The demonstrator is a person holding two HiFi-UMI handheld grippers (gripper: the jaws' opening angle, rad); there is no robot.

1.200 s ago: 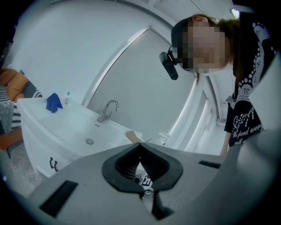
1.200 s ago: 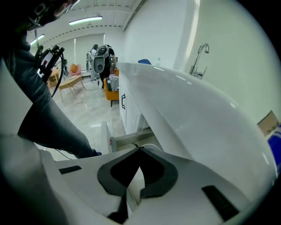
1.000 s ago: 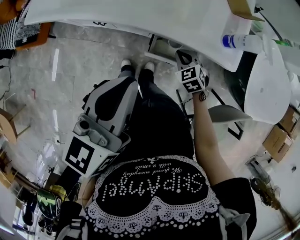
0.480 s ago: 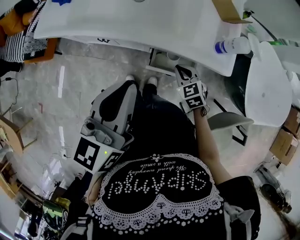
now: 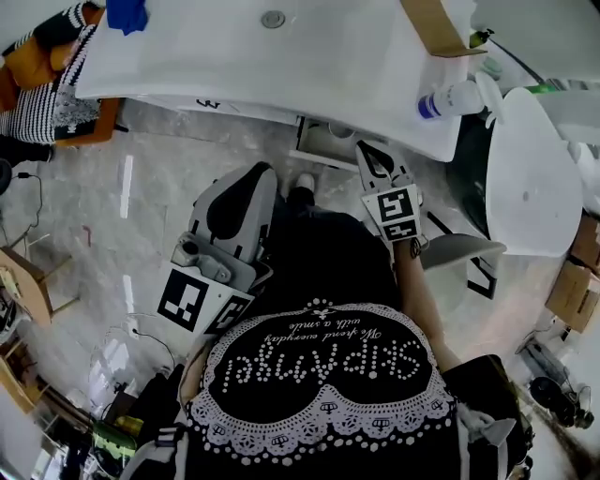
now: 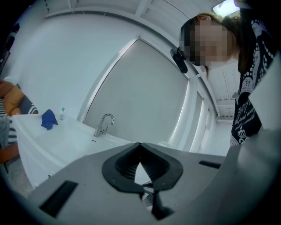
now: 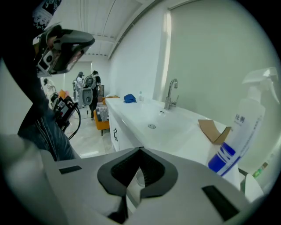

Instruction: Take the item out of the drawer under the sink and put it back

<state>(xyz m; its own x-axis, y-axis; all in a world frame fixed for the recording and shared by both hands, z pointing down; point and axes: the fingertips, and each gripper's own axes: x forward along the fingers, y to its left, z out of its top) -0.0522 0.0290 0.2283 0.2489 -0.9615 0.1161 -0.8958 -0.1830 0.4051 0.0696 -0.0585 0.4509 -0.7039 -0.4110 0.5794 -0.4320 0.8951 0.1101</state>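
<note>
Right gripper [image 7: 140, 150]: jaws closed tip to tip, nothing held; just near of the pulled-out drawer [image 5: 314, 157], pointing into it.
Left gripper [image 6: 139, 145]: jaws pressed together too, empty; held low at left, well apart from the drawer.
Cup [image 7: 138, 178]: small, white, inside the drawer, just past the right gripper's tips, untouched.
Counter [image 5: 356, 66]: white, across the far side, drawer beneath it right of centre.
Faucet [image 6: 103, 124]: at the far edge of the basin.
Right end of counter: spray bottle [image 5: 450, 97], folded cardboard [image 5: 427, 23].
Left end: blue cloth [image 5: 125, 14].
</note>
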